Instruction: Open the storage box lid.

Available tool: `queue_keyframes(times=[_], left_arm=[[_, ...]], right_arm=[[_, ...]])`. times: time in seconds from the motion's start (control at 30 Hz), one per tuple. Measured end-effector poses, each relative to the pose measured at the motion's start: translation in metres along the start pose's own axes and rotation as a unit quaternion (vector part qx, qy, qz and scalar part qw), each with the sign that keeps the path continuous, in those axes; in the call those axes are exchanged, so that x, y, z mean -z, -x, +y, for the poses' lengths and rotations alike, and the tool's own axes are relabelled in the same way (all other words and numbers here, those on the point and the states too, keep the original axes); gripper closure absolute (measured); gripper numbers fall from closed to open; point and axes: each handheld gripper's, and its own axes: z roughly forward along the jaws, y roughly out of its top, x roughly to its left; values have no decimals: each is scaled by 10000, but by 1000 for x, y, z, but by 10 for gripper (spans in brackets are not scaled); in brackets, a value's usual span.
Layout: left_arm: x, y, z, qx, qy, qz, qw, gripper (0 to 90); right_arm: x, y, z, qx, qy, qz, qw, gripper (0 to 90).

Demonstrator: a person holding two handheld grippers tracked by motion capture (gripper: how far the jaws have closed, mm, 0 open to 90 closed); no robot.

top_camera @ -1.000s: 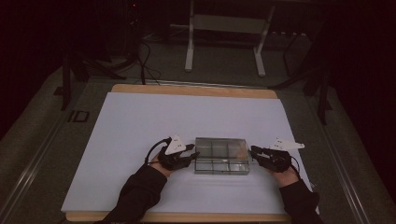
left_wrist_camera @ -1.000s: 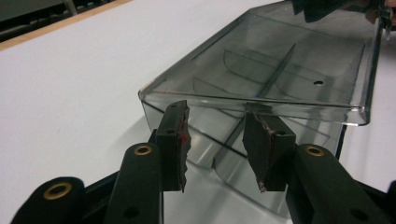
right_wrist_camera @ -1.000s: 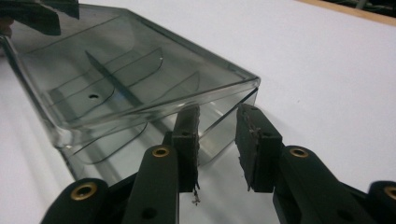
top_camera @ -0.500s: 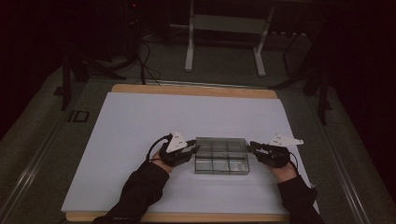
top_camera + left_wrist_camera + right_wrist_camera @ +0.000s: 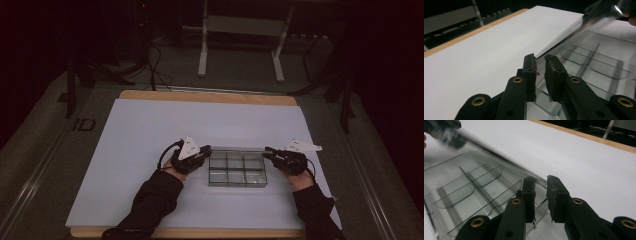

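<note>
Got a clear plastic organizer box [image 5: 237,169] here, six compartments in two rows of three, sitting right between the left gripper [image 5: 206,151] and the right gripper [image 5: 267,151], one at each short end. Looks like thin, hard, see-through plastic with slim dividers [image 5: 474,182] rounded at the corners, so probably very light and stiff but a bit flexy along the long sides, and slick as anything under rubbery pads. Wouldn't squeeze hard, since that kind of plastic could crack or pop out of the jaws. From the left gripper view, jaws drawn close with just a narrow slot between them, and the long clear rim [image 5: 574,27] (a lid edge, by the look of it) runs straight into that slot and away forward toward the other hand, so reads as pinched on the rim's corner. From the right gripper view, same rim [image 5: 499,157] comes in at the tip of one jaw, with a visible gap over to the other jaw; honestly can't tell whether that one is gripping or just lined up. Best hold is probably right there at the end corners, where the rim is stiffest, both sides lifting evenly so nothing twists. Underneath both grippers, a smooth matte white sheet [image 5: 150,130], with a wooden table edge [image 5: 210,95] far ahead of the jaws.
</note>
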Motion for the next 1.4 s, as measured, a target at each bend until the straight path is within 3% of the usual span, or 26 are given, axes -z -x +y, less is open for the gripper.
queue_keyframes(times=[0.37,1.0,1.1,1.4], left_arm=[[-10,-4,6,175,-140,248,9994,826],[-23,-15,8,636,-112,319,9974,844],[-24,-16,7,730,-84,316,9968,843],[-29,-20,5,859,-56,316,9958,822]], right_arm=[[-5,3,6,-94,17,-104,9999,777],[-17,8,17,-330,-69,-265,9991,755],[-22,6,18,-255,-101,-369,9989,744],[-27,7,18,-359,-116,-469,9982,750]])
